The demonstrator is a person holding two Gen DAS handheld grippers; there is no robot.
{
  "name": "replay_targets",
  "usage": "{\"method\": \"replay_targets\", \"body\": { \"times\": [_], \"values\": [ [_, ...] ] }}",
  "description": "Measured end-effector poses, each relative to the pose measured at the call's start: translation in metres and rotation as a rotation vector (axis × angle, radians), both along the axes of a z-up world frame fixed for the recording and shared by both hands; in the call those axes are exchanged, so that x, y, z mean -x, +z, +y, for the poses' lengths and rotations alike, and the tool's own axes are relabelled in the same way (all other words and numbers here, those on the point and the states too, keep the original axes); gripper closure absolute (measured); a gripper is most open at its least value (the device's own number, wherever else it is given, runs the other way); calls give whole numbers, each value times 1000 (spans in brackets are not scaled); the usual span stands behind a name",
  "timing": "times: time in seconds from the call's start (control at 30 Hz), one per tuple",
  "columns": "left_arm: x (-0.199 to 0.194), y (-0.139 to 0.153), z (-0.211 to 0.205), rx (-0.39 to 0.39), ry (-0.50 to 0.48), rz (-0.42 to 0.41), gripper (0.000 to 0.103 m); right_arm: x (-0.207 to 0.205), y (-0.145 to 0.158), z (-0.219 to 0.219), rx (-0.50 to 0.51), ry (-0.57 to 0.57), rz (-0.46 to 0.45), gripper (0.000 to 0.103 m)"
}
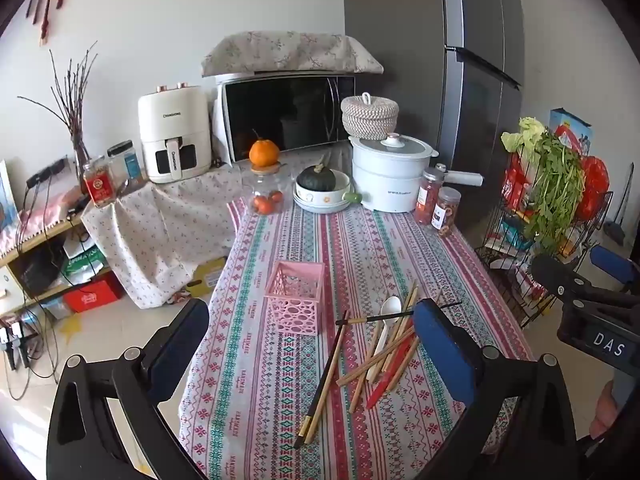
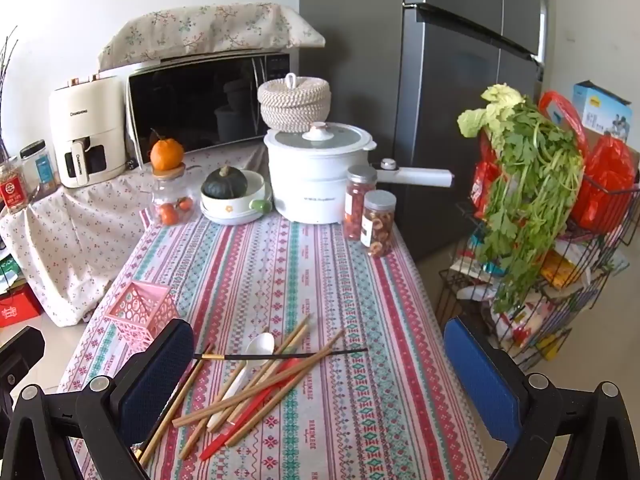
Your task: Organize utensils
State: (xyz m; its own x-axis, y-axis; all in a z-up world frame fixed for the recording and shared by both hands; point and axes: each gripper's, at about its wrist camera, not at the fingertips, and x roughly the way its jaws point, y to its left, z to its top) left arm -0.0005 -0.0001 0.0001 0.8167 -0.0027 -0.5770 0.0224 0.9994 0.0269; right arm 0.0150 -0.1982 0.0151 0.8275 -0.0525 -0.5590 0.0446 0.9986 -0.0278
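Both the left claw (image 1: 308,344) and right claw (image 2: 320,364) hover spread and empty above the chopsticks (image 2: 256,384) and white spoon (image 2: 256,350) scattered on the counter (image 2: 360,280), beside the empty pink holder (image 1: 295,298) likely meant for them.

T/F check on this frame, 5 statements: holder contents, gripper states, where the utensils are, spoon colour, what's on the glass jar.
1. The pink holder already contains chopsticks. False: it looks empty; the chopsticks lie loose on the tablecloth.
2. Both the left gripper and the right gripper are open and hold nothing. True.
3. A white spoon lies among the chopsticks. True.
4. A black chopstick lies across the pile. True.
5. A green squash sits on top of the glass jar. False: an orange sits on its lid; the squash is in a white bowl beside it.
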Motion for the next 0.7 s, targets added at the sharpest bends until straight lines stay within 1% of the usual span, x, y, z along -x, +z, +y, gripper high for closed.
{"method": "replay_targets", "body": {
  "times": [0.13, 0.4, 0.57, 0.7],
  "values": [
    [0, 1, -3, 3, 0, 1, 0, -1, 0, 1, -4, 2, 6, 0],
    [-2, -2, 6, 19, 1, 4, 0, 1, 4, -3, -10, 2, 4, 0],
    [-1, -3, 5, 18, 2, 7, 0, -3, -3, 3, -10, 3, 2, 0],
    [-1, -4, 5, 18, 4, 5, 0, -1, -2, 5, -9, 2, 2, 0]
  ]
}}
